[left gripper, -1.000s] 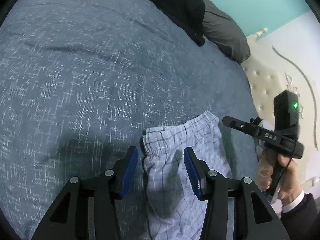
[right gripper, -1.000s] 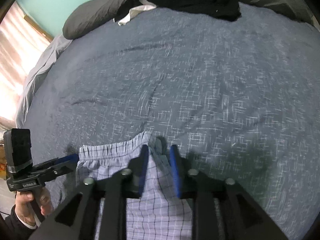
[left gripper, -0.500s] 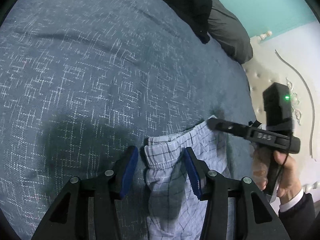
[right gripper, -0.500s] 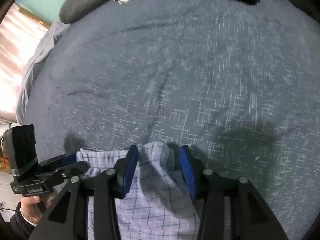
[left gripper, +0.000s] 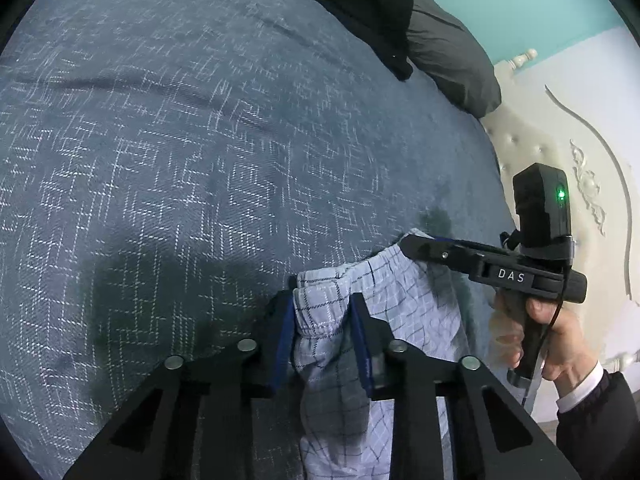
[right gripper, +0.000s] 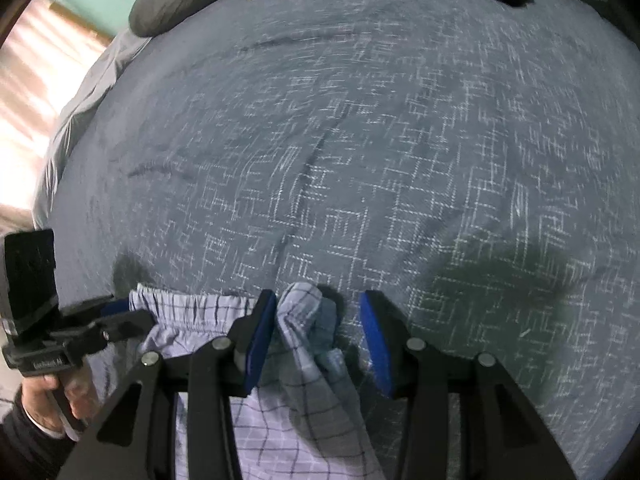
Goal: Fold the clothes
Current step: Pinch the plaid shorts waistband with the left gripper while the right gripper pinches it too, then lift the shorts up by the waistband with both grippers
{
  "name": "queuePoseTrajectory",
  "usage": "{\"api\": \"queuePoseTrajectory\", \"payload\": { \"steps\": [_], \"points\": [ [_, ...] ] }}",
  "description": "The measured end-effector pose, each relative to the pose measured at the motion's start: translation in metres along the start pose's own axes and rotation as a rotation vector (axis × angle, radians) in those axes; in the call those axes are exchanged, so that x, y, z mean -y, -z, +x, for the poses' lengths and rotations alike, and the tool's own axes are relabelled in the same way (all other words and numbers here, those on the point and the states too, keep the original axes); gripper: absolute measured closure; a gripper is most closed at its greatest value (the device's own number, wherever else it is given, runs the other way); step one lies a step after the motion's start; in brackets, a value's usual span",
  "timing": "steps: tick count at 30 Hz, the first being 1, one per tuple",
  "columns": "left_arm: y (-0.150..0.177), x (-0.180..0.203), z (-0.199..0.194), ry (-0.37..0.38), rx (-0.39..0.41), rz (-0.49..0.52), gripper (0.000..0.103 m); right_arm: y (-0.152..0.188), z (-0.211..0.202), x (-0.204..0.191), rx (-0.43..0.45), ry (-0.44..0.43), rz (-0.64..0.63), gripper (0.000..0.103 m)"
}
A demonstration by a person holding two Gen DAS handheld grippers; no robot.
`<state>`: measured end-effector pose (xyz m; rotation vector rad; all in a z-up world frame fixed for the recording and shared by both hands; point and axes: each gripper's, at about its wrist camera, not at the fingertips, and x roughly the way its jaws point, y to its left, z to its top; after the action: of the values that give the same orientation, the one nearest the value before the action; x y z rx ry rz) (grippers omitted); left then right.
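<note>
Lying at the bedspread's (right gripper: 360,140) near edge, wide bare cover beyond, the pale checked shorts (left gripper: 332,320) bunch at the waistband; the left gripper (left gripper: 322,320), its jaws just closing, pinches it, and the right gripper (right gripper: 318,328), jaws just parted, stands spread around a corner.

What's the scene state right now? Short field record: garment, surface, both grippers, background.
garment: light checked shorts, waistband end up, rest hanging toward the camera
surface: dark blue patterned bedspread
left gripper: jaws have just been closing; pads pressed on one waistband corner
right gripper: jaws apart, the other waistband corner bunched between them, touching only the left pad
hands: right hand and left hand each on a gripper handle
background: grey pillow, black clothing at the far end of the bed
</note>
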<state>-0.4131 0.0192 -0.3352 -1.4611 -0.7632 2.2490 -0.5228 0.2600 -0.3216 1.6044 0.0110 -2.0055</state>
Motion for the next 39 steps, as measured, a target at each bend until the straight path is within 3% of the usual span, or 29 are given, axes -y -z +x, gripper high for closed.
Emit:
{"api": "queuePoseTrajectory", "payload": {
  "steps": [4, 8, 11, 21, 39],
  "points": [
    [-0.001, 0.004, -0.001, 0.003, 0.005, 0.017, 0.08, 0.003, 0.0, -0.006, 0.011, 0.015, -0.034, 0.064],
    [-0.002, 0.01, -0.004, 0.002, 0.011, 0.036, 0.083, 0.009, 0.0, -0.017, 0.029, 0.01, -0.074, 0.082],
    [-0.003, 0.014, -0.008, -0.002, 0.018, 0.048, 0.084, 0.013, -0.003, -0.024, 0.047, 0.021, -0.102, 0.088],
    [-0.005, 0.03, -0.024, -0.007, 0.042, 0.084, 0.087, 0.025, -0.04, -0.023, 0.151, 0.001, -0.128, 0.091],
    [0.0, 0.1, -0.088, 0.0, 0.133, 0.214, 0.088, 0.059, -0.131, -0.06, 0.405, -0.016, -0.184, 0.092]
  ]
}}
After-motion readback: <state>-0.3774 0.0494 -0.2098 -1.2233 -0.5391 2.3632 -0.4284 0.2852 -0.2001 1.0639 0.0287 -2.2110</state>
